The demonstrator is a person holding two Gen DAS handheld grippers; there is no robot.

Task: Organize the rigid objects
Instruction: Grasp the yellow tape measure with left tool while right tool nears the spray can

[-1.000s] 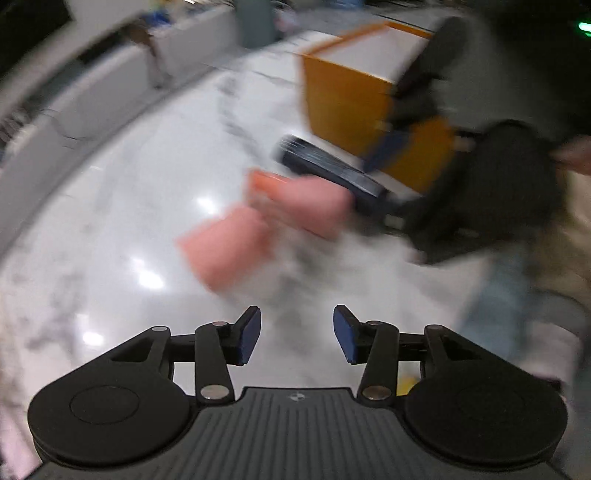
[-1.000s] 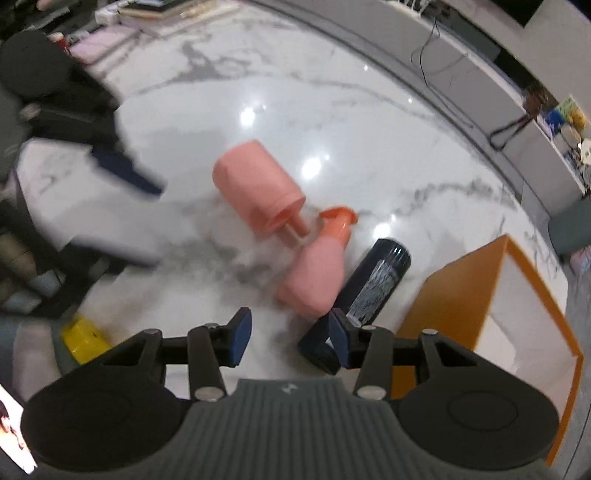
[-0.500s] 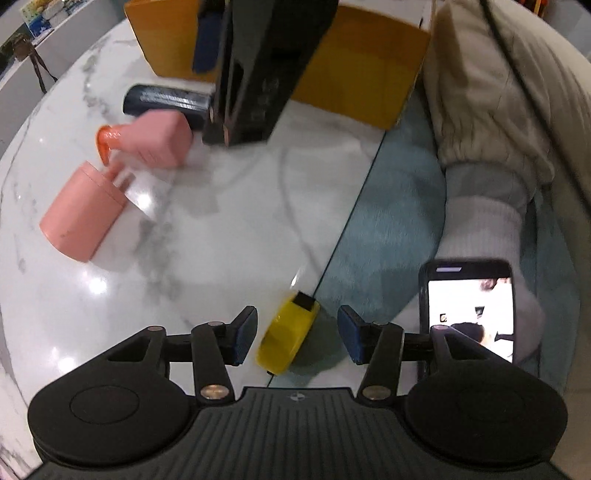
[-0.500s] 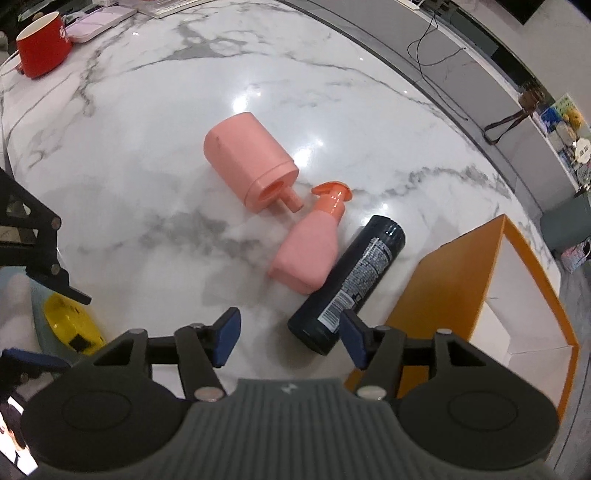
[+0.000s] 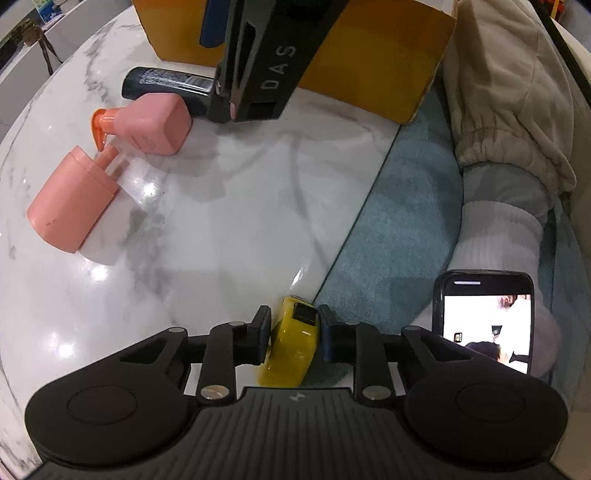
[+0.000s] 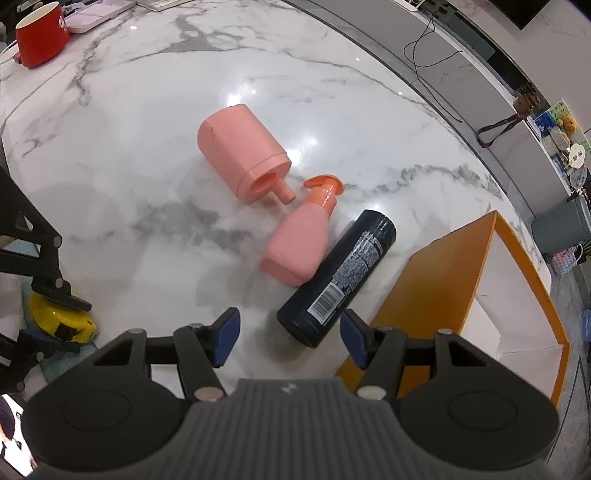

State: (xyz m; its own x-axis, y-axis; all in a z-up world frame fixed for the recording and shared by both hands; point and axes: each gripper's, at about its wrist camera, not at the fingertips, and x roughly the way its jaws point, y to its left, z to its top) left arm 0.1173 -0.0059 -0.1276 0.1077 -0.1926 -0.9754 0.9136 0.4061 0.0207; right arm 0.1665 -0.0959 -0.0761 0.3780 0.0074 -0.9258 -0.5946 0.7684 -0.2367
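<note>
My left gripper (image 5: 293, 338) is shut on a yellow tape measure (image 5: 291, 347) at the table's near edge; it also shows in the right wrist view (image 6: 61, 321). My right gripper (image 6: 290, 338) is open, just above the base of a dark spray can (image 6: 338, 284) lying on the marble. A pink pump bottle (image 6: 295, 247) lies against the can, and a pink cylinder bottle (image 6: 240, 162) lies beyond it. All three lie on the table in the left wrist view: can (image 5: 162, 81), pump bottle (image 5: 151, 123), cylinder (image 5: 70, 199).
An open orange box (image 6: 476, 295) with a white inside stands right of the can. A red mug (image 6: 40, 33) stands at the far left. A phone (image 5: 484, 321), a teal rug and a person's leg lie beyond the table edge.
My left gripper swung to the table edge and closed on the yellow tape measure. My right gripper opened wider and drew closer to the spray can.
</note>
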